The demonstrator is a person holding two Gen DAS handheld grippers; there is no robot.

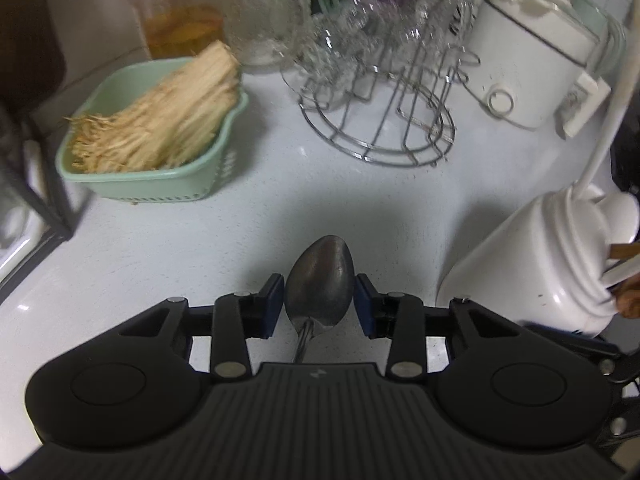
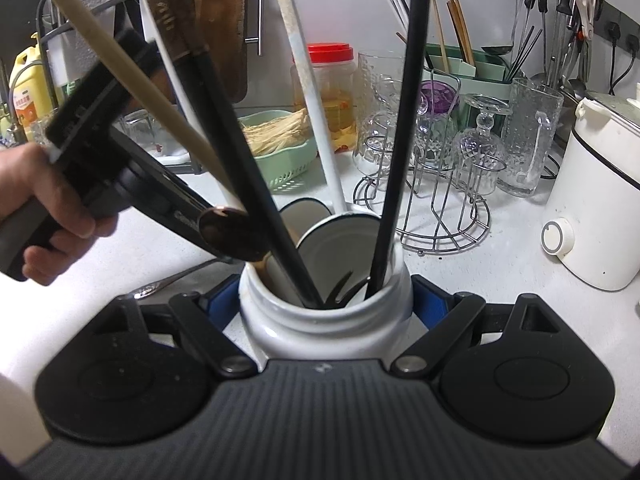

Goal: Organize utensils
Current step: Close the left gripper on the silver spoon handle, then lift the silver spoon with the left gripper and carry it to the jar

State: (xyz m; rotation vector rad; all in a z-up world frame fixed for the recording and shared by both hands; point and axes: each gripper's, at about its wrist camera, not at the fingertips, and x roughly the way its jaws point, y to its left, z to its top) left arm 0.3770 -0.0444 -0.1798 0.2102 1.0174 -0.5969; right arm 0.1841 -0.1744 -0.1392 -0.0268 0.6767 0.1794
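Spoon is seen lying bowl-forward on the pale speckled tabletop of a cluttered kitchen, with white tiles behind it. One green basket of dried strands, one red-lidded jar, one wire rack of glasses and one white cooker are counted along the back. The spoon's bowl is framed between the blue pads of the left gripper; the pads are set right at its edges, though whether they press on it cannot be told. One white crock is gripped around its neck by the right gripper, pads on both sides. Inside the crock, two black handles, one white ladle and one pale wooden handle are counted. A hand is seen at left, wrapped around the other gripper's grip, just above the spoon's patterned handle.
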